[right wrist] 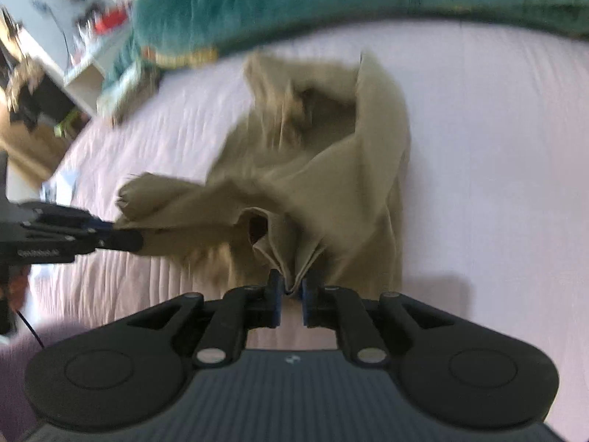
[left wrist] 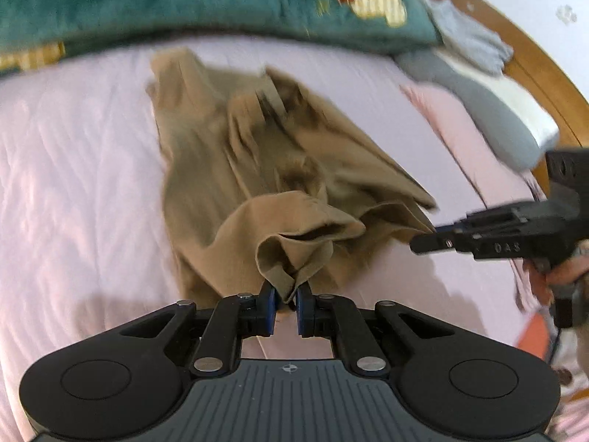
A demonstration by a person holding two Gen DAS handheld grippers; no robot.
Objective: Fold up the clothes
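Tan cotton garment [left wrist: 265, 169] heaped mid-bed on the pale pink quilted bedspread [left wrist: 73, 169], bare cover at 9 and 3 o'clock. Beyond it, at 12 o'clock, lying across the bed's far side: green plush blanket [left wrist: 165, 0]. At 2 o'clock in the left wrist view, beside the blanket: grey pillow [left wrist: 493, 118] against the wooden headboard [left wrist: 530, 59]. At 6 o'clock: left tongs [left wrist: 285, 304] pinching one hem; at 3 o'clock: right tongs [left wrist: 423, 245] at the garment's edge.
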